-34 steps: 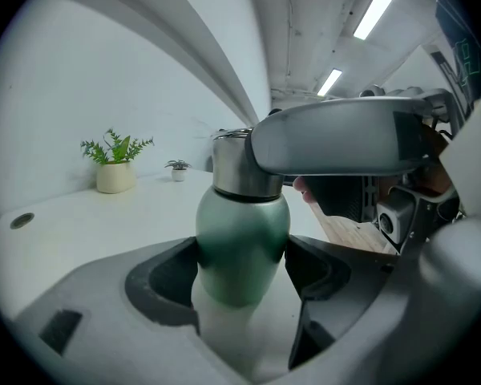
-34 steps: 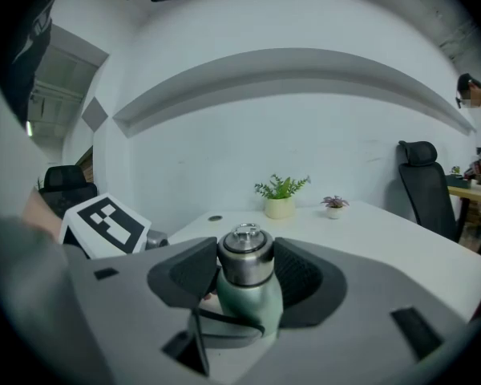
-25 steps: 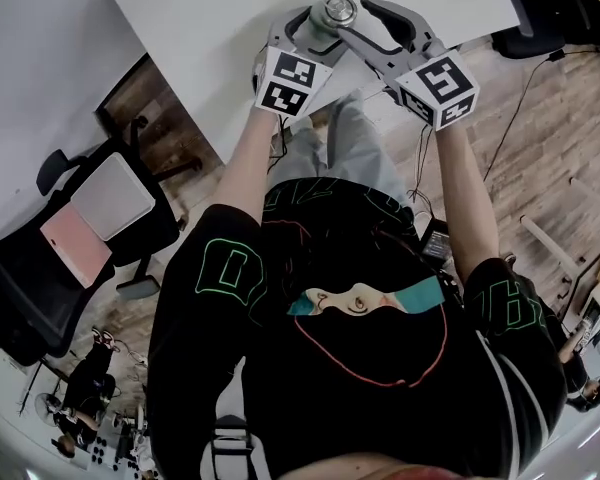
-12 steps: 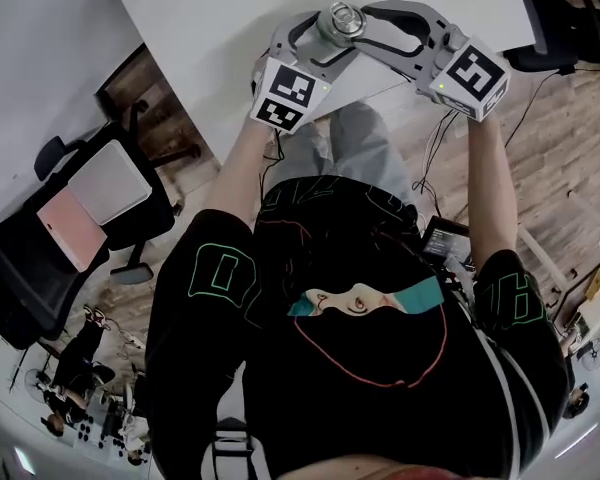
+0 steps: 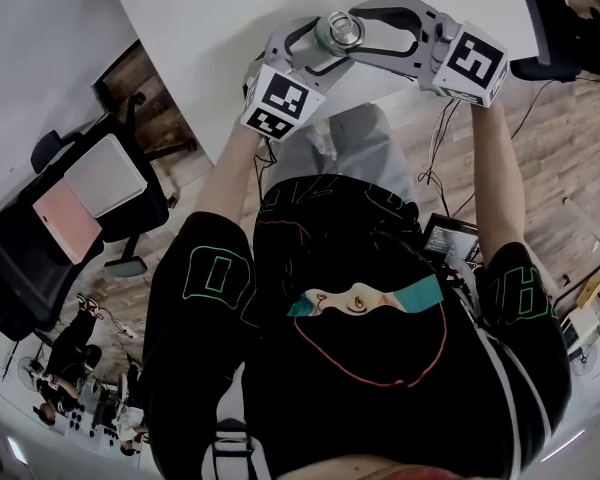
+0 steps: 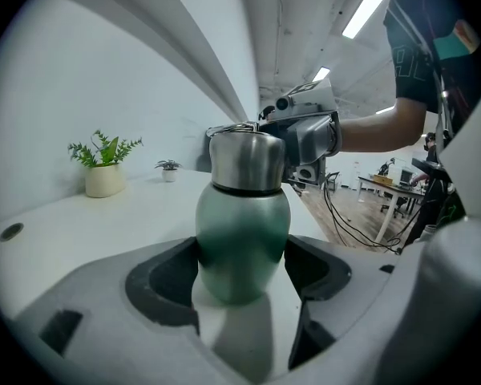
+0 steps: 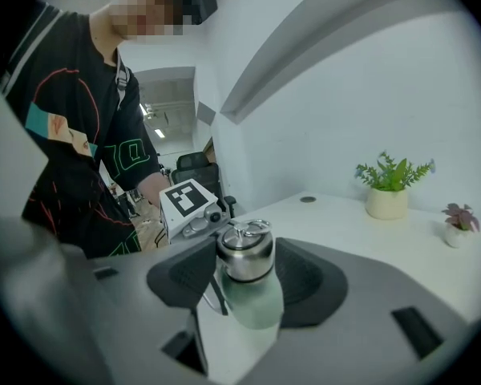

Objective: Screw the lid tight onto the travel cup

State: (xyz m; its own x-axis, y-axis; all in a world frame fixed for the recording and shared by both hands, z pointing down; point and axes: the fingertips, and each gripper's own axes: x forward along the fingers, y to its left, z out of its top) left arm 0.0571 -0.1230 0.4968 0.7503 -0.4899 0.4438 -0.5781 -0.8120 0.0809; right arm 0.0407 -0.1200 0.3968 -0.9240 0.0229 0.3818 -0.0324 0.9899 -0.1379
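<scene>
As left hand-held gripper (image 6: 242, 265) grips cup (image 6: 242, 219), right hand-held gripper (image 7: 247, 281) opening round lid (image 7: 245, 253)

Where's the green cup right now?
The green cup is at the near edge of the white table, top middle of the head view, squeezed by the left gripper, silver lid on top.
</scene>
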